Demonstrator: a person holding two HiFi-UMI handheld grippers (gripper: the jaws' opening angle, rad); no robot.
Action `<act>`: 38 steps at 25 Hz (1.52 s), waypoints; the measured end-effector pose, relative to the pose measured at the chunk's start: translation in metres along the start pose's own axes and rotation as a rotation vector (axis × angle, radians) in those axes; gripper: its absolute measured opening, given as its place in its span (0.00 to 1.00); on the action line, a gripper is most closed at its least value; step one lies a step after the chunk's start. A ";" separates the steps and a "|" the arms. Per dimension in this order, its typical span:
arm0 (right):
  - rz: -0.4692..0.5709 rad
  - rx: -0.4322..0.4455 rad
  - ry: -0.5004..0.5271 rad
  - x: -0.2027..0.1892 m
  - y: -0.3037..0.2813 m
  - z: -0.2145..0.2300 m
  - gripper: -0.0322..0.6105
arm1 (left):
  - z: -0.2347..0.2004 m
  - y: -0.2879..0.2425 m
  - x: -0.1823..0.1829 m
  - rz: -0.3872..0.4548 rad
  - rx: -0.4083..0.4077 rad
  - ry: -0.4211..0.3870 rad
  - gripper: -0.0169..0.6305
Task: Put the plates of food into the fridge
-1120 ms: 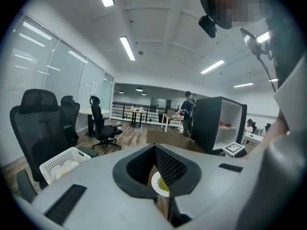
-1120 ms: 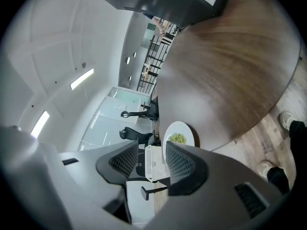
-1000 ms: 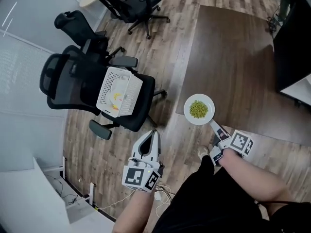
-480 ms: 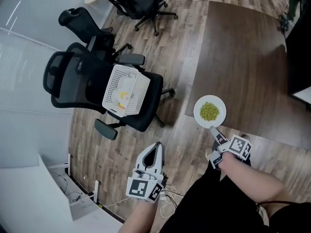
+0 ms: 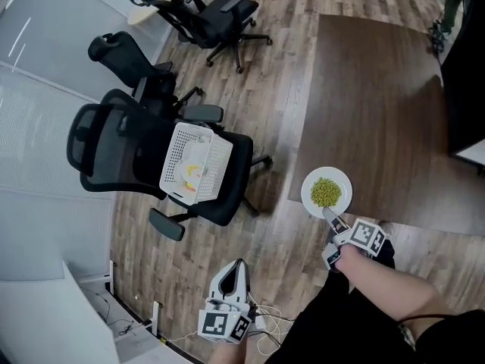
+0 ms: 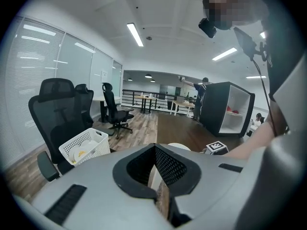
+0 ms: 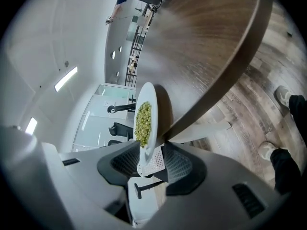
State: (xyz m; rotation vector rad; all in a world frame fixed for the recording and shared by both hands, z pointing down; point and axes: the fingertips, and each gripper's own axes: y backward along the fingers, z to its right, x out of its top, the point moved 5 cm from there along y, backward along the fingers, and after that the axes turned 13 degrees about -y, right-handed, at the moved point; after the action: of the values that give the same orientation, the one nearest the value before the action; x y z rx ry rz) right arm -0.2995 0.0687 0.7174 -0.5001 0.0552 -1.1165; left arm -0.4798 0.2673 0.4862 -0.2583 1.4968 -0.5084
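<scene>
Pinching the round white plate of green peas (image 5: 342, 178) by the rim nearest your right tongs (image 5: 329, 214), you are holding your left tongs (image 5: 240, 265) closed, empty.

Your plate (image 5: 309, 197) is smooth, glossy white. The floor (image 5: 280, 67) is grained wood planking with a low sheen — the table (image 5: 371, 89) darker, matt wood. The basket (image 5: 221, 164) is white latticed plastic; the chair (image 5: 98, 139), black mesh.

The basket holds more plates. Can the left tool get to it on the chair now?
Probably yes, after a step: the left tool is empty, and only floor lies between it and the basket on the chair.
</scene>
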 end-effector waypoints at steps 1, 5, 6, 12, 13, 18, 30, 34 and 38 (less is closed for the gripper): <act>0.005 -0.003 0.001 0.001 -0.003 0.001 0.29 | -0.003 0.001 -0.001 -0.002 0.009 0.002 0.03; 0.006 0.009 0.007 -0.003 -0.005 0.001 0.25 | -0.008 0.005 -0.005 -0.004 0.032 0.009 0.03; 0.004 0.012 0.015 -0.004 -0.003 0.000 0.23 | -0.008 0.006 -0.004 -0.002 0.031 0.012 0.03; -0.001 0.020 0.027 -0.006 0.000 -0.009 0.12 | -0.007 0.002 0.004 0.020 0.014 0.006 0.03; -0.003 0.021 0.021 -0.005 0.002 -0.011 0.12 | -0.006 0.003 0.007 0.025 0.012 0.002 0.03; -0.016 0.029 0.028 -0.003 0.011 -0.025 0.08 | -0.012 0.008 0.022 0.051 0.023 -0.020 0.03; 0.017 0.116 0.023 0.012 0.043 -0.066 0.08 | 0.005 0.005 0.060 0.138 -0.005 -0.047 0.03; 0.057 0.161 0.005 0.029 0.065 -0.085 0.08 | 0.021 -0.009 0.081 0.180 -0.059 -0.069 0.03; 0.113 0.219 -0.027 0.052 0.091 -0.104 0.08 | 0.037 -0.027 0.103 0.214 -0.104 -0.089 0.03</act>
State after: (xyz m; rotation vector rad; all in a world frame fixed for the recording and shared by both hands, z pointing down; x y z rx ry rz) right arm -0.2292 0.0173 0.5981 -0.3120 -0.0615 -0.9917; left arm -0.4480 0.1903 0.4106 -0.1964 1.4460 -0.2447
